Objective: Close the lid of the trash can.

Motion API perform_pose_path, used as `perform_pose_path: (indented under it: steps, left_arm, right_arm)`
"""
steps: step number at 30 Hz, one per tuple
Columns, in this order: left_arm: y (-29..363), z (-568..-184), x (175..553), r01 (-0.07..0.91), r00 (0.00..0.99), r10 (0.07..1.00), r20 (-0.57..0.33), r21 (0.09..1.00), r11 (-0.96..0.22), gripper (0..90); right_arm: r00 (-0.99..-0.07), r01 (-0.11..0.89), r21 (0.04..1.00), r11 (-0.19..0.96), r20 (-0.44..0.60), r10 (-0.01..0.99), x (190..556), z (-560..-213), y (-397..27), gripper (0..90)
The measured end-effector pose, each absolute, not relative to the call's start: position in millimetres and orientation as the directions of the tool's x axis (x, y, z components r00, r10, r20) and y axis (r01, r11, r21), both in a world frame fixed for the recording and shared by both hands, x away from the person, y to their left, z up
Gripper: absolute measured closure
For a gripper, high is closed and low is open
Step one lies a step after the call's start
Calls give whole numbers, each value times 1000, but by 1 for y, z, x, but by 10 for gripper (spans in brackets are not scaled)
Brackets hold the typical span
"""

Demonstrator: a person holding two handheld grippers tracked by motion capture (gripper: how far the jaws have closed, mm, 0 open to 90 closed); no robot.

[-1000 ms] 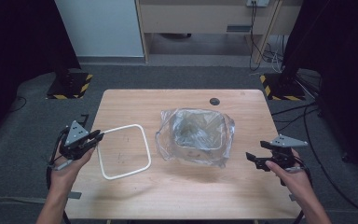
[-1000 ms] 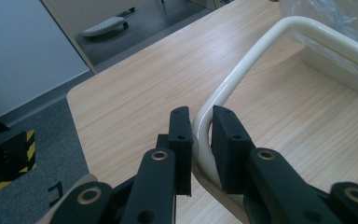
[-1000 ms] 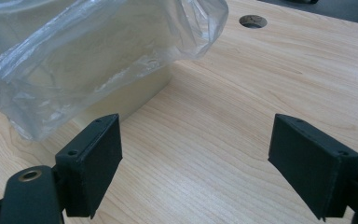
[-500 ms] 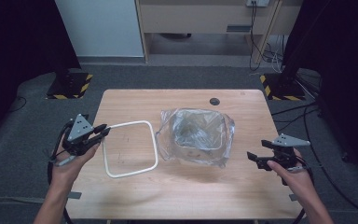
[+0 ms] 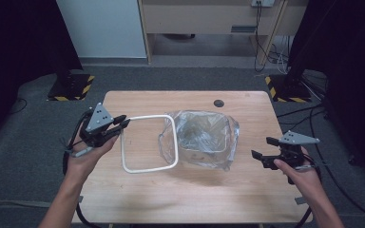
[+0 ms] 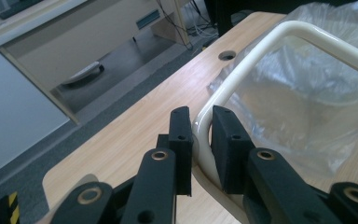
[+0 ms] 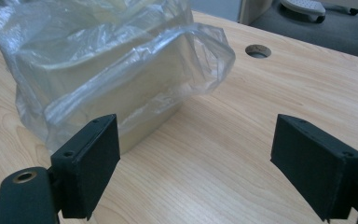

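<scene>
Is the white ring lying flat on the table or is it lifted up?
Lifted, at least on one side. The left gripper clamps the white ring at a corner, and that end sits above the table, tilted toward the bag-lined bin.

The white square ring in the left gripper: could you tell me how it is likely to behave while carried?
The white square ring probably stays stiff: held at one corner by the left gripper, it keeps its shape. It looks light, a thin open frame. Its smooth rounded tube may pivot or slip between the pads.
</scene>
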State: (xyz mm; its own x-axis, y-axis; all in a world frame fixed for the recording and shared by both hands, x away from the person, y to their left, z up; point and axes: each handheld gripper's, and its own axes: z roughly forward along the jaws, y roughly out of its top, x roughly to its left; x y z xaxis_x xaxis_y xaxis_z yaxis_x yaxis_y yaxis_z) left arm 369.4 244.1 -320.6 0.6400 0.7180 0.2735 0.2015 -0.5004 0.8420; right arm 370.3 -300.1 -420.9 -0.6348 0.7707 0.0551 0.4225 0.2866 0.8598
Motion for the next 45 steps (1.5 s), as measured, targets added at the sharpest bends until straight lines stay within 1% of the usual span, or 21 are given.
perform_pose_path:
  steps: [5, 6, 7, 13, 20, 24, 29, 31, 37, 40, 42, 45]
  left_arm:
    - [224, -312, 375, 176, 660, 694, 285, 840, -513, 781]
    - [219, -310, 375, 191, 665, 696, 272, 839, -510, 781]
    - [215, -308, 377, 187, 667, 694, 271, 841, -508, 780]
    - [185, -301, 394, 171, 694, 668, 270, 839, -516, 781]
    - [152, -301, 415, 163, 722, 643, 256, 840, -518, 781]
    - [136, -307, 431, 170, 737, 630, 246, 834, -525, 781]
    - [123, -319, 447, 190, 750, 624, 218, 834, -519, 781]
    - [118, -321, 452, 196, 750, 626, 211, 834, -515, 781]
    - [105, -327, 463, 201, 761, 618, 197, 834, -514, 781]
    - [99, -328, 466, 211, 768, 616, 173, 841, -499, 781]
    - [97, -327, 467, 208, 772, 608, 185, 830, -517, 781]
    - [95, -326, 469, 209, 774, 607, 179, 833, -513, 781]
  right_arm:
    - [-645, 413, 863, 291, 52, 762, 372, -415, -296, 151]
    - [-645, 414, 864, 286, 57, 762, 372, -415, -295, 151]
    - [-649, 407, 864, 297, 45, 759, 373, -414, -295, 150]
    - [-652, 410, 866, 287, 59, 756, 378, -413, -289, 145]
    - [-652, 405, 868, 286, 56, 756, 383, -408, -283, 118]
    - [-646, 402, 875, 268, 64, 761, 387, -405, -281, 104]
    - [-642, 401, 884, 240, 85, 762, 390, -401, -279, 88]
    - [-645, 394, 886, 243, 78, 760, 391, -400, -278, 80]
    - [-655, 381, 897, 224, 91, 751, 391, -393, -275, 72]
    - [-661, 374, 898, 230, 84, 745, 391, -391, -272, 72]
    - [-666, 368, 900, 231, 82, 742, 391, -389, -269, 70]
    - [-671, 364, 903, 229, 84, 736, 391, -387, -262, 61]
